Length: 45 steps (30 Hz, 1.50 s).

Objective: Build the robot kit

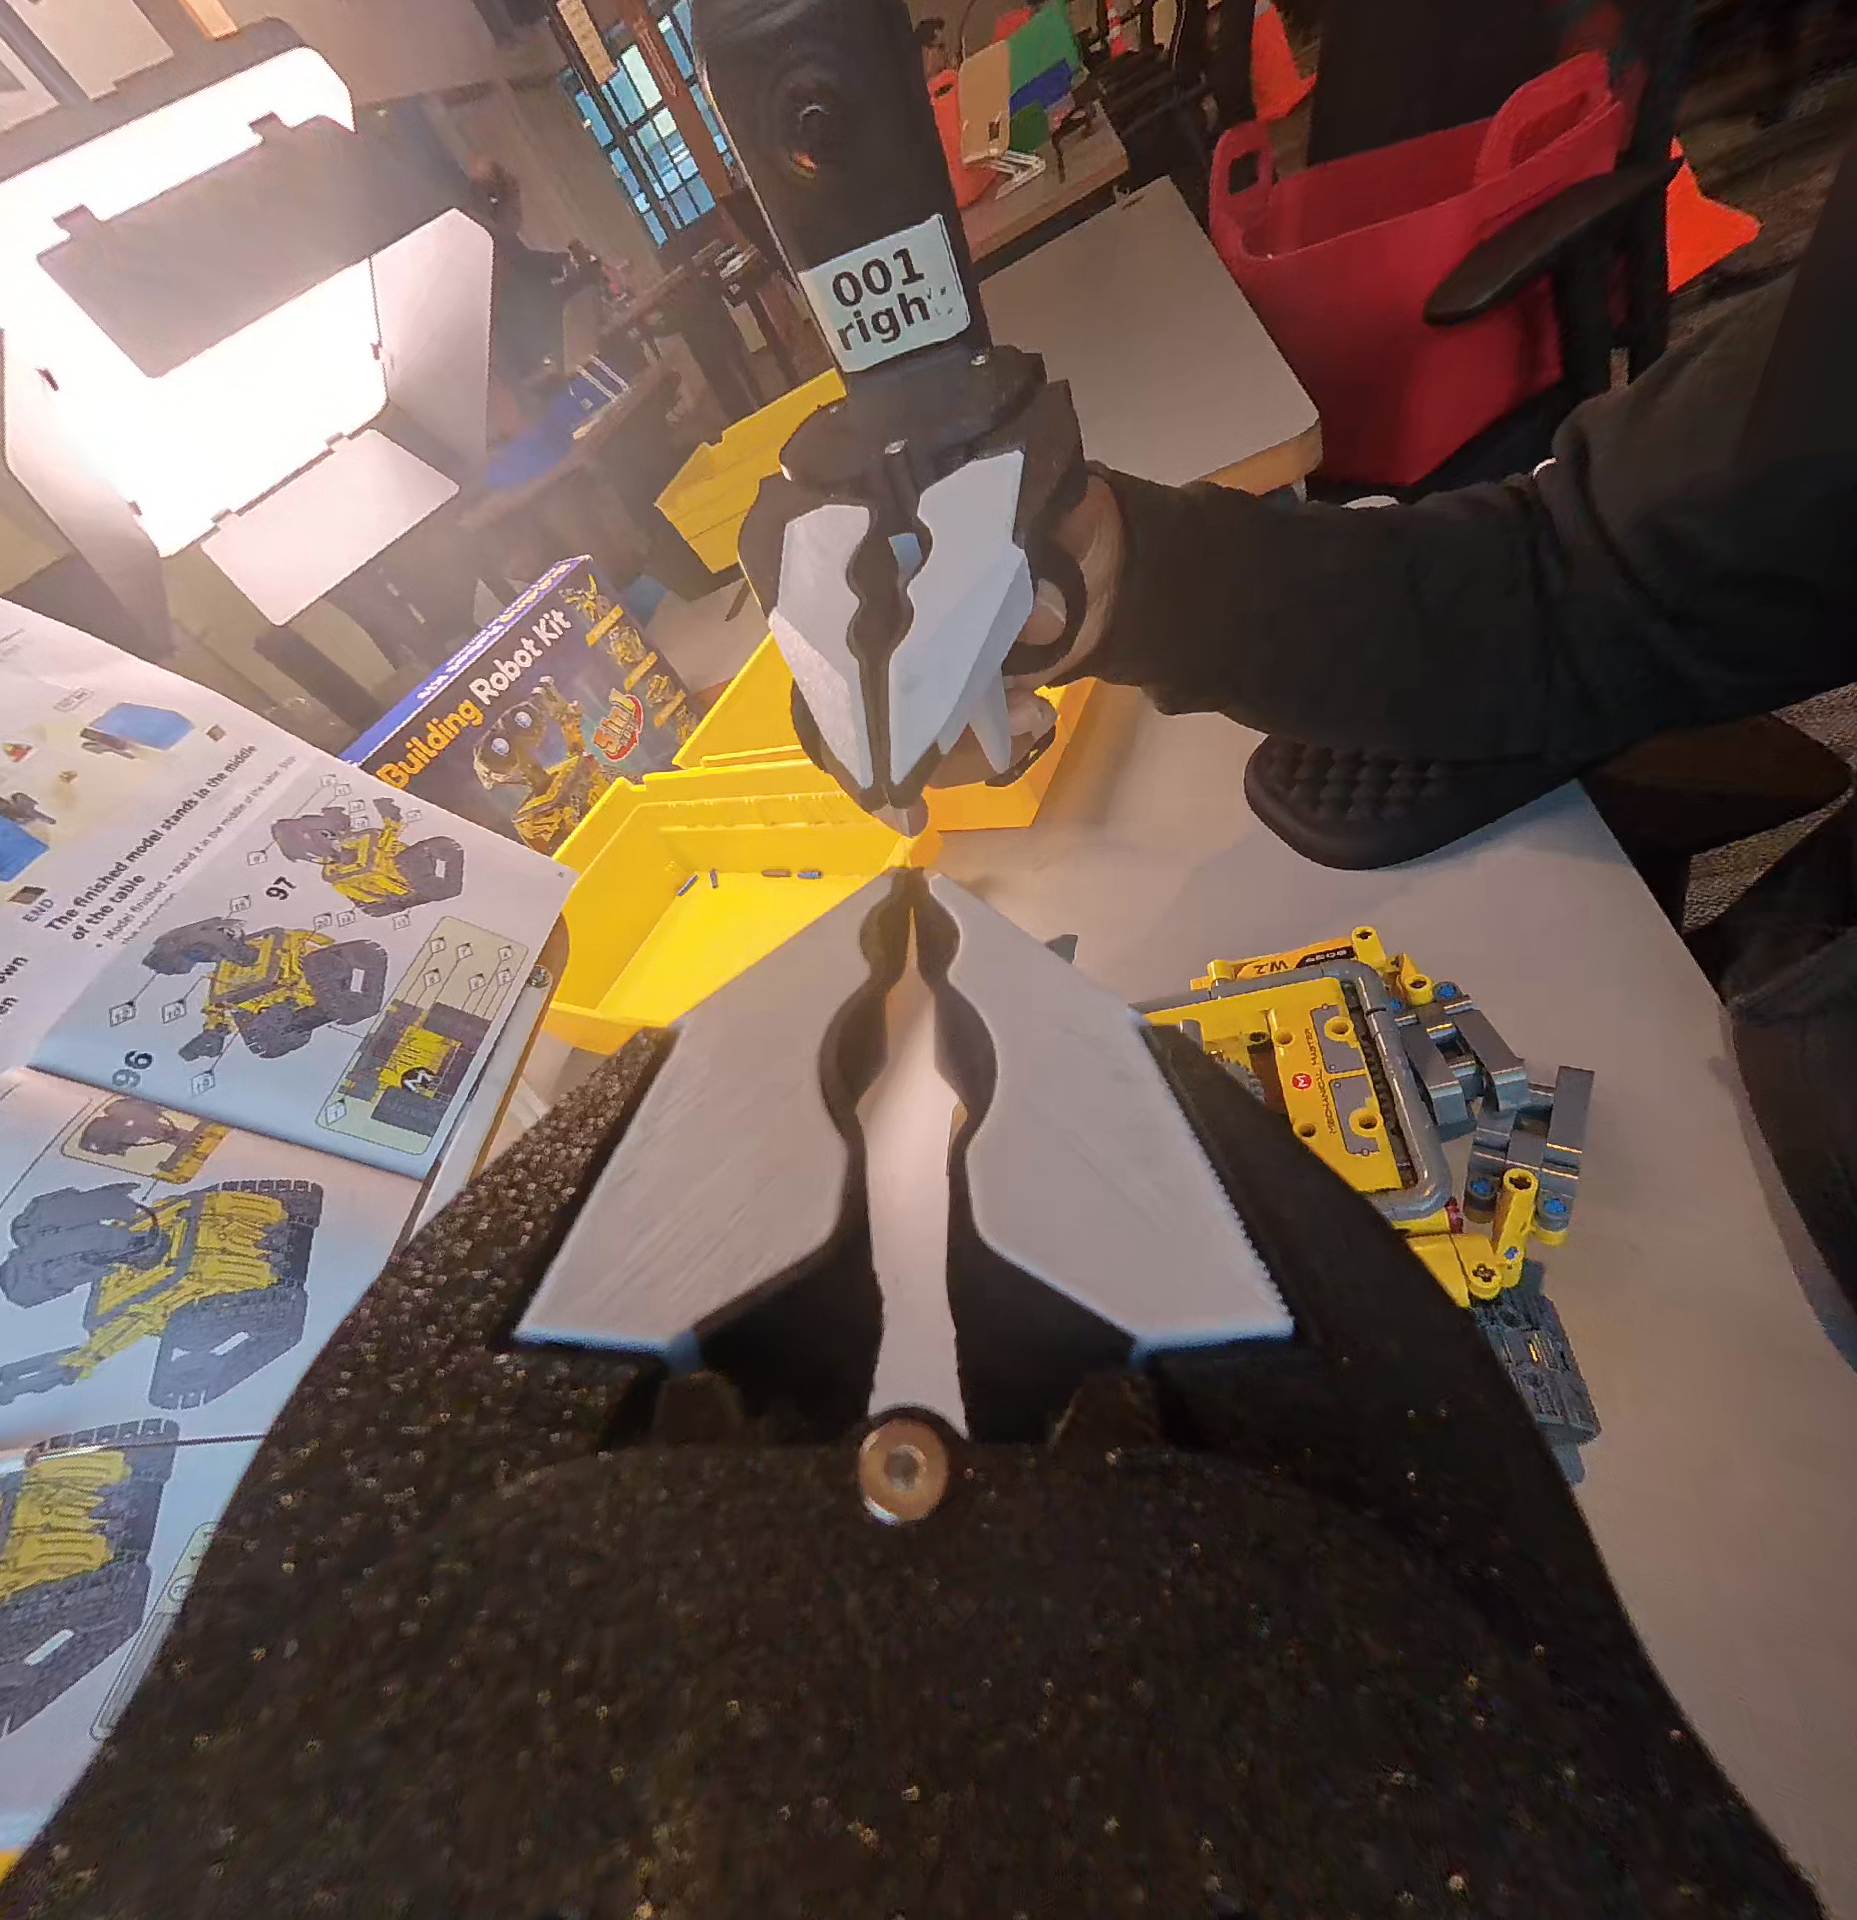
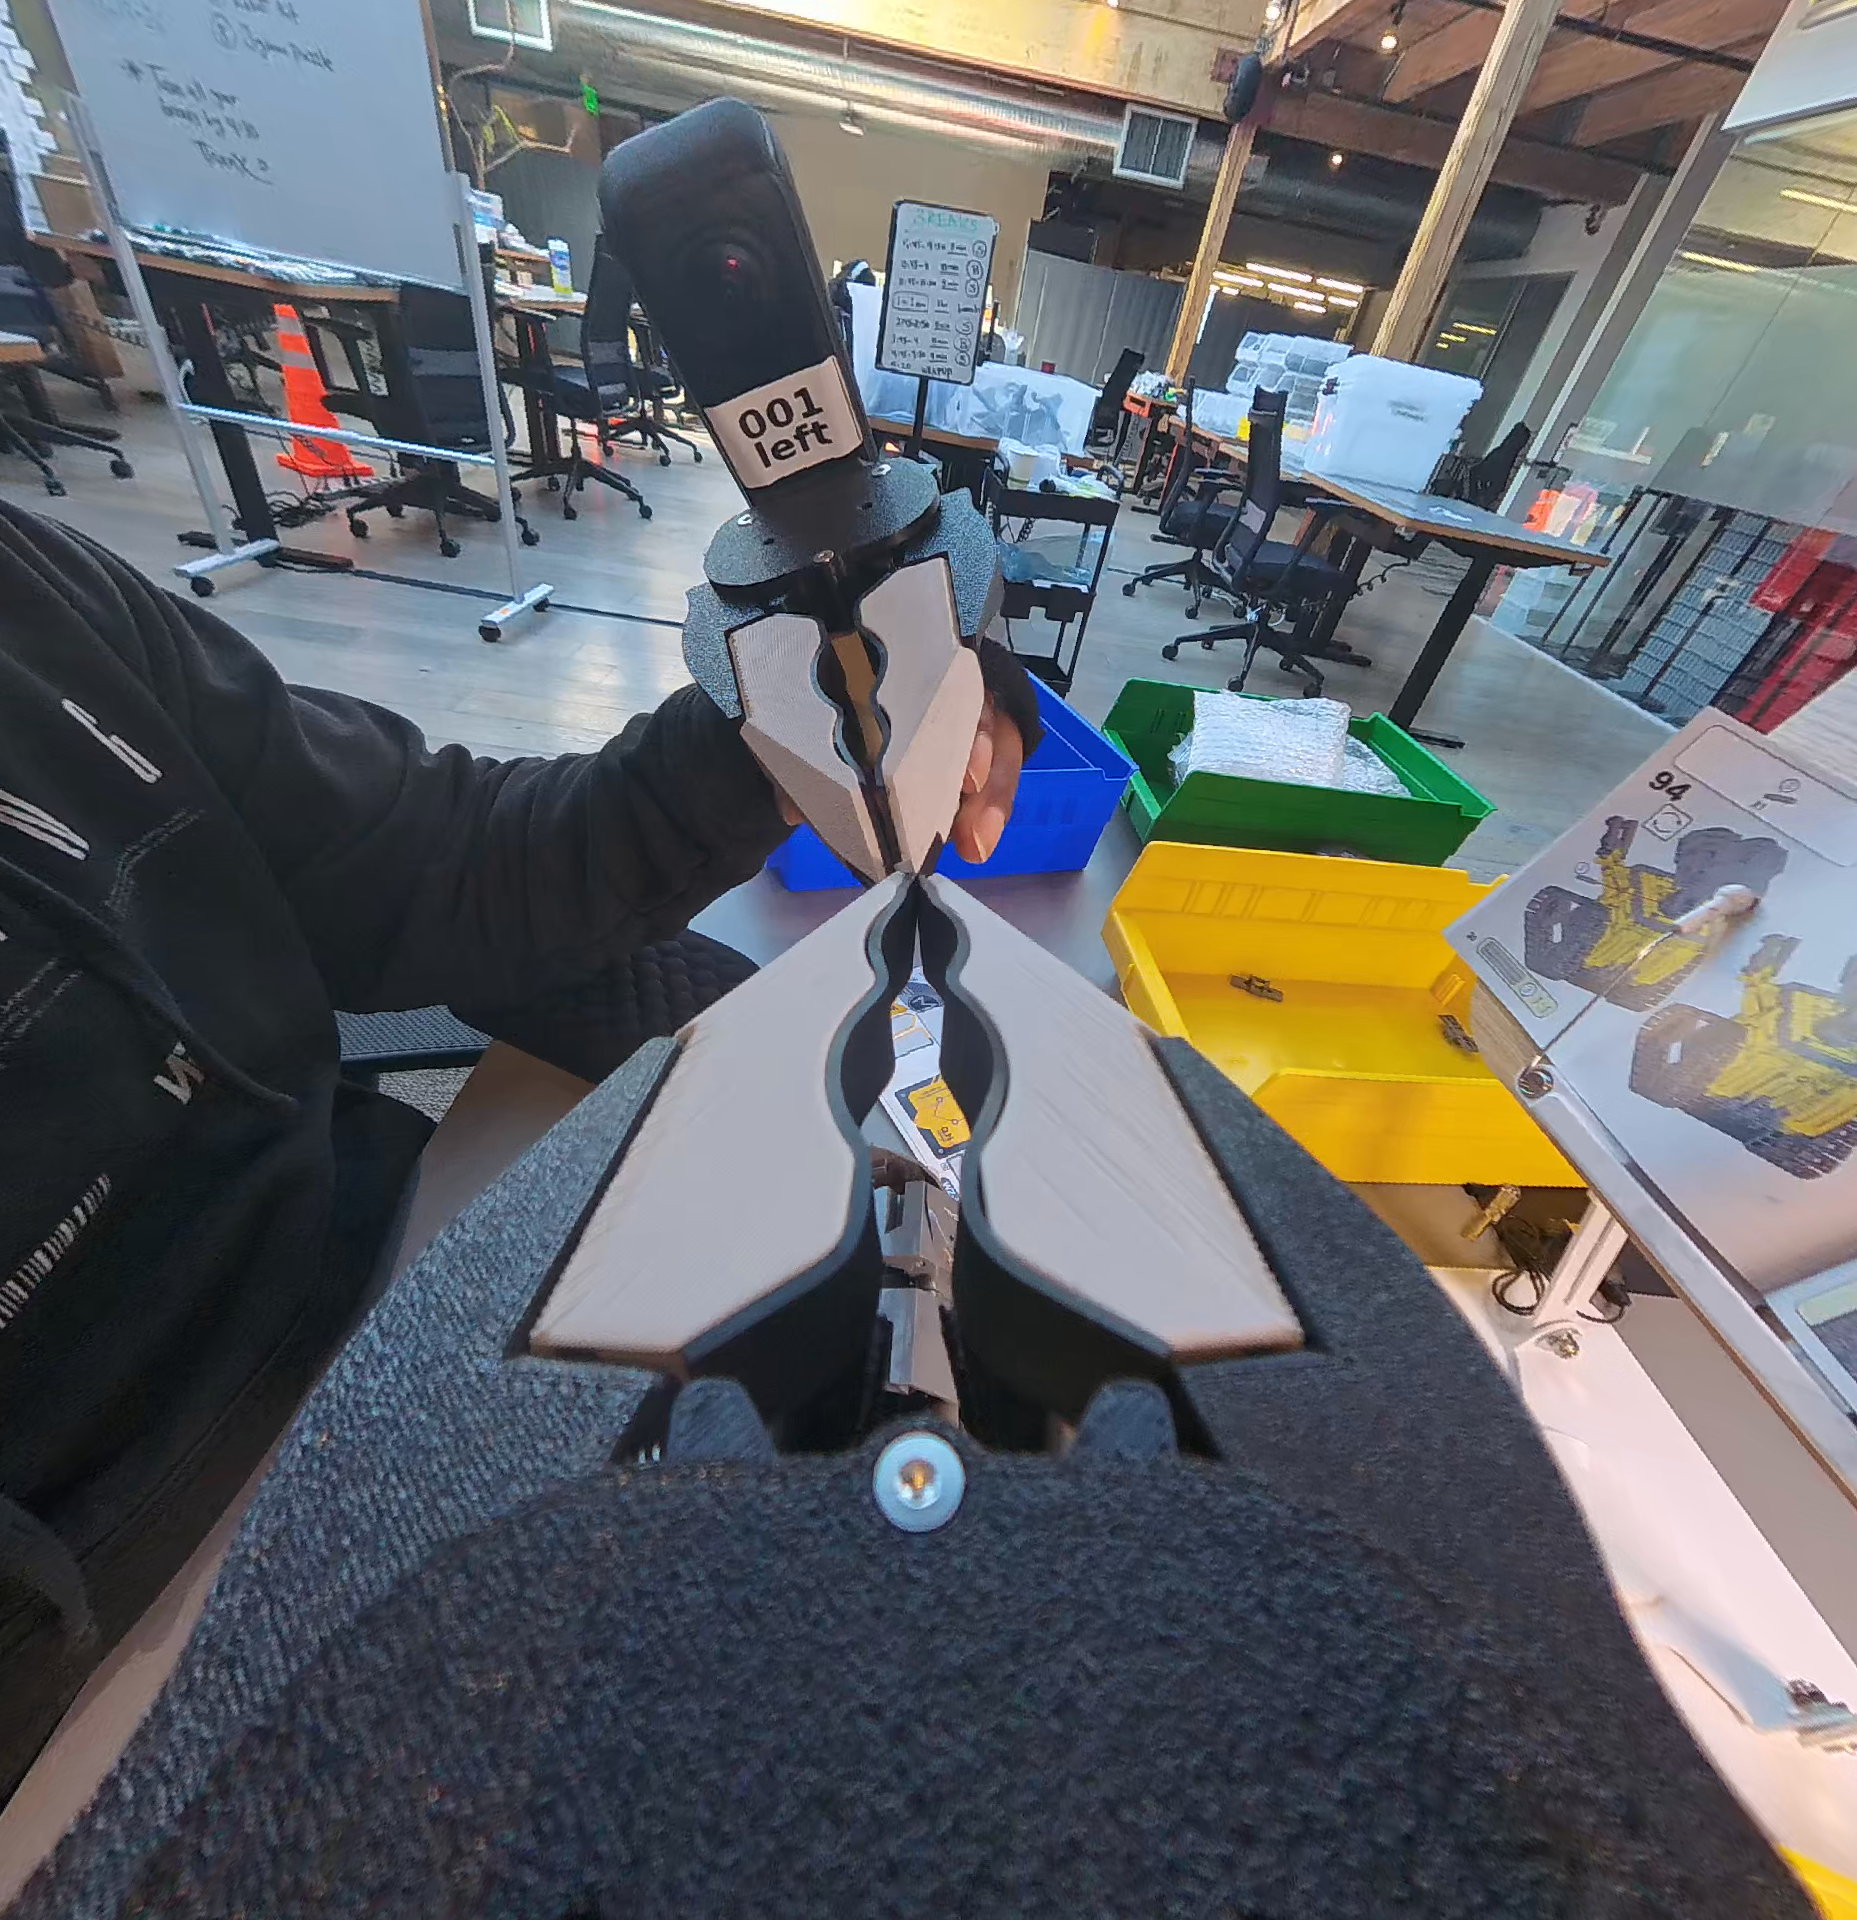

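Note:
My left gripper and my right gripper meet tip to tip above the corner of a yellow tray. Both have their jaws closed. Whether a tiny part is pinched between the tips is too small to tell. The right wrist view shows the same meeting: the right gripper points at the left gripper, each held by a hand in a black sleeve. A partly built yellow and grey brick model lies on the table right of the left gripper. Small blue pins lie in the tray.
An open instruction booklet and the kit box lie at left, a bright light box behind them. Another yellow tray, a green tray and a blue tray sit beyond. An instruction page on a stand is at right. The grippers are tip to tip, or close to it.

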Available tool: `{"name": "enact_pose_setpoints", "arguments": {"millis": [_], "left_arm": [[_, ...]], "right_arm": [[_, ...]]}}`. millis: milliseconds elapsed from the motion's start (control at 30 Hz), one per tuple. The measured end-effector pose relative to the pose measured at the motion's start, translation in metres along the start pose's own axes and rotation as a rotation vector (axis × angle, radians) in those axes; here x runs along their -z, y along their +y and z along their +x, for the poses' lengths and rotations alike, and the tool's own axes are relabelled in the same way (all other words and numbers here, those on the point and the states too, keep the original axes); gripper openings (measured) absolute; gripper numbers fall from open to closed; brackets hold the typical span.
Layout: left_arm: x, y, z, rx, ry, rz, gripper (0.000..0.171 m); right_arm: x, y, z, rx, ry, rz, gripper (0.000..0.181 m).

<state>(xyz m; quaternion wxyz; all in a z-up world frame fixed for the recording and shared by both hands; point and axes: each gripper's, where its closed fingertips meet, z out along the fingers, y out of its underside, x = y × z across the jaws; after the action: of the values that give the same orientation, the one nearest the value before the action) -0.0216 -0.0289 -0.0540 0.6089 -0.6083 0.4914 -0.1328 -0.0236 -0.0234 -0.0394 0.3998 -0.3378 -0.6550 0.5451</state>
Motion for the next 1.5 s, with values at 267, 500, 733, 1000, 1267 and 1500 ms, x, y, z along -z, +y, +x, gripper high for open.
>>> {"name": "enact_pose_setpoints", "arguments": {"millis": [267, 500, 733, 1000, 1267, 1500], "left_arm": [[0.004, -0.002, 0.000, -0.001, 0.019, 0.041, 0.000], [0.006, -0.004, 0.001, 0.004, 0.024, 0.054, 0.000], [0.006, -0.007, 0.002, 0.009, 0.030, 0.066, 0.000], [0.001, 0.013, 0.002, 0.251, 0.124, 0.053, 0.047], [-0.032, 0.098, 0.032, 0.494, 0.248, -0.062, 0.053], [-0.047, 0.096, 0.038, 0.139, 0.144, -0.194, 0.041]], "right_arm": [[0.000, -0.002, -0.005, 0.078, 0.008, -0.007, 0.009], [0.000, -0.001, -0.007, 0.106, 0.013, -0.023, 0.009], [-0.003, 0.002, -0.008, 0.111, 0.008, -0.031, 0.000], [0.004, 0.003, -0.001, 0.130, 0.056, -0.064, 0.000], [0.048, 0.052, 0.020, 0.056, 0.218, -0.189, 0.000], [0.079, 0.077, 0.029, -0.096, 0.287, -0.087, 0.000]]}}
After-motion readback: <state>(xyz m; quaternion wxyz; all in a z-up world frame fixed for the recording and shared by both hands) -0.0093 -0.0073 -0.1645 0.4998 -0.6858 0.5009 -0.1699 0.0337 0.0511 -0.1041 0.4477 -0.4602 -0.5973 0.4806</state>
